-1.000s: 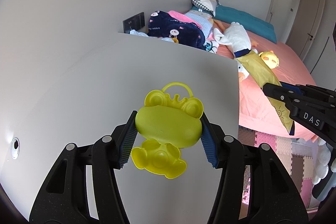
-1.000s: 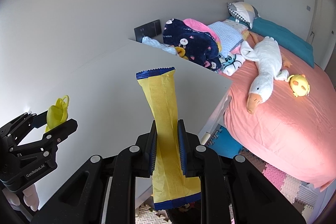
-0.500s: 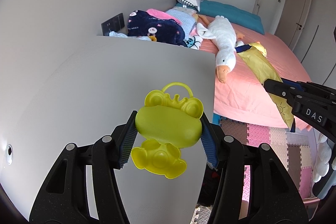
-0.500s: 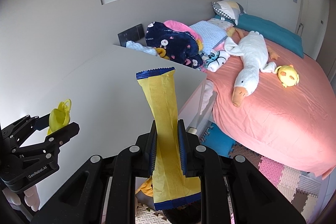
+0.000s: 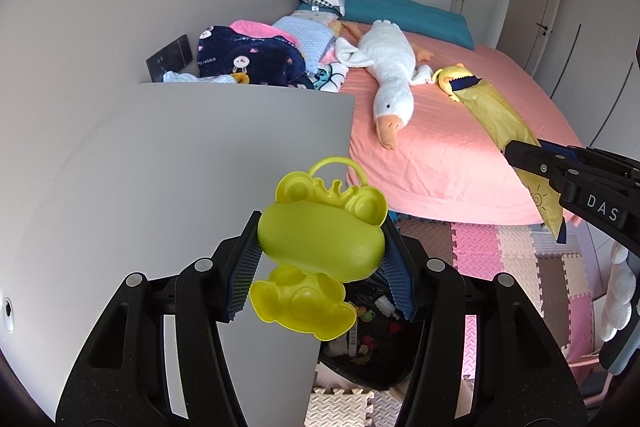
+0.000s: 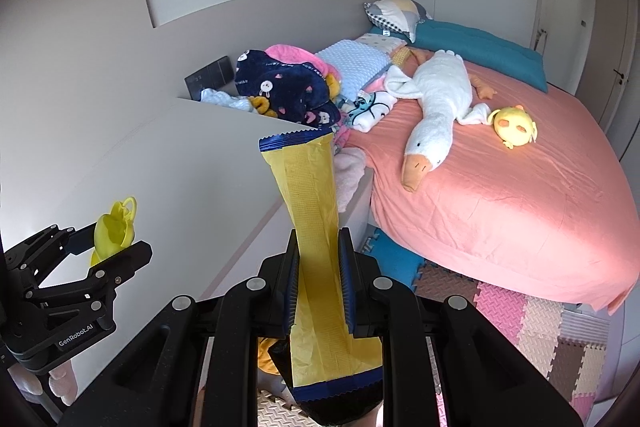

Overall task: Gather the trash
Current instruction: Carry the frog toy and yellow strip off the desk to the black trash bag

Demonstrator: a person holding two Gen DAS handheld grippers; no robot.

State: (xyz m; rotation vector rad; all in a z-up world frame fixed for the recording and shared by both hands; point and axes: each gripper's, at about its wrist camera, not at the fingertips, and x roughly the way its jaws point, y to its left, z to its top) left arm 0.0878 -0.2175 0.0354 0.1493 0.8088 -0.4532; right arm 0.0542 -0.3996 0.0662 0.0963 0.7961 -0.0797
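The left gripper (image 5: 322, 259) is clamped on a yellow-green plastic frog-shaped case with a little loop handle (image 5: 320, 239). The frog's wide head sits right between the two blue ribbed pads (image 5: 244, 269), one pad pressing on each side. The loop handle and the two round eyes stick up past the fingertips. A flatter yellow frog-shaped piece hangs below the head, low between the black fingers. From the right wrist view the frog case (image 6: 114, 227) shows edge-on, pinched in the left gripper (image 6: 112, 247) at the left side of the picture.

The right gripper (image 6: 318, 283) is squeezed tight on a long yellow snack wrapper with dark blue zigzag ends (image 6: 310, 211). The two pads pinch the wrapper near its middle. The top half stands up past the fingertips, and the bottom half hangs down between the fingers. From the left wrist view the wrapper (image 5: 496, 115) pokes up out of the right gripper (image 5: 532, 163) on the right side.

Below the left gripper is a black bin bag with small bits of trash in it (image 5: 368, 343). Both grippers are held up beside a plain grey panel (image 5: 180, 163). Behind it is a bed with a pink sheet (image 6: 500, 195). A white plush goose with an orange beak (image 6: 434, 111) lies on the bed, with a small round yellow plush chick (image 6: 514, 125) just beside it.
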